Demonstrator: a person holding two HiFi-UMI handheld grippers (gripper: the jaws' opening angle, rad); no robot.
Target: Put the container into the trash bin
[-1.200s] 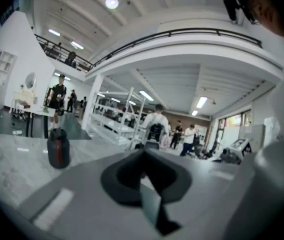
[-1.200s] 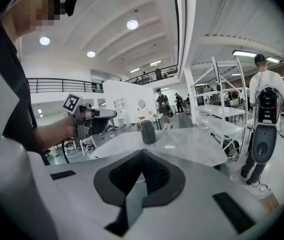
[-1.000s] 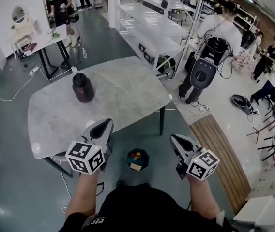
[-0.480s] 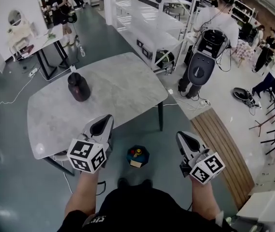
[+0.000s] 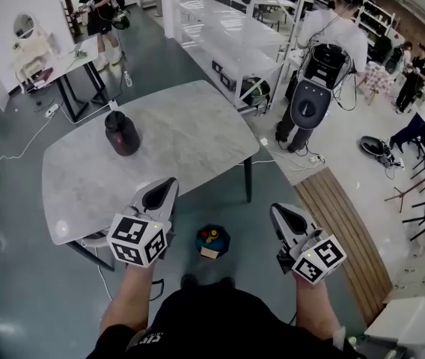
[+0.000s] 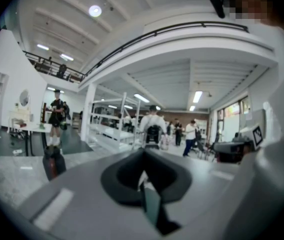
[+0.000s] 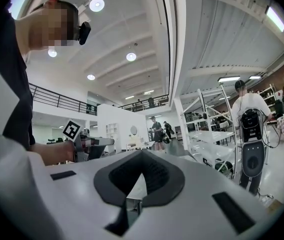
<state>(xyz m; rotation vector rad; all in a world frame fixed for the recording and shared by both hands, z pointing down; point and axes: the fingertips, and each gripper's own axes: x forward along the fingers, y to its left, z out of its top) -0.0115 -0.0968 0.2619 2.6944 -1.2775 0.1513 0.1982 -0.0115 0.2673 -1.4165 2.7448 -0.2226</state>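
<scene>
A dark maroon container with a black lid stands upright on the far left part of the grey marble table. In the left gripper view the container shows low at the left, well beyond the jaws. A dark blue trash bin with some items inside sits on the floor between my two hands, by the table's near edge. My left gripper is over the table's near edge, shut and empty, and it points towards the container. The right gripper hangs over the floor to the right of the bin, shut and empty.
A person wearing backpack gear stands beyond the table's right corner. White shelving racks run along the back. A small white desk and another person are at the far left. A wooden platform lies to the right, and cables trail on the floor.
Both grippers have drifted slightly and stay shut and empty. The view has shifted a little. The container has not moved on the table.
</scene>
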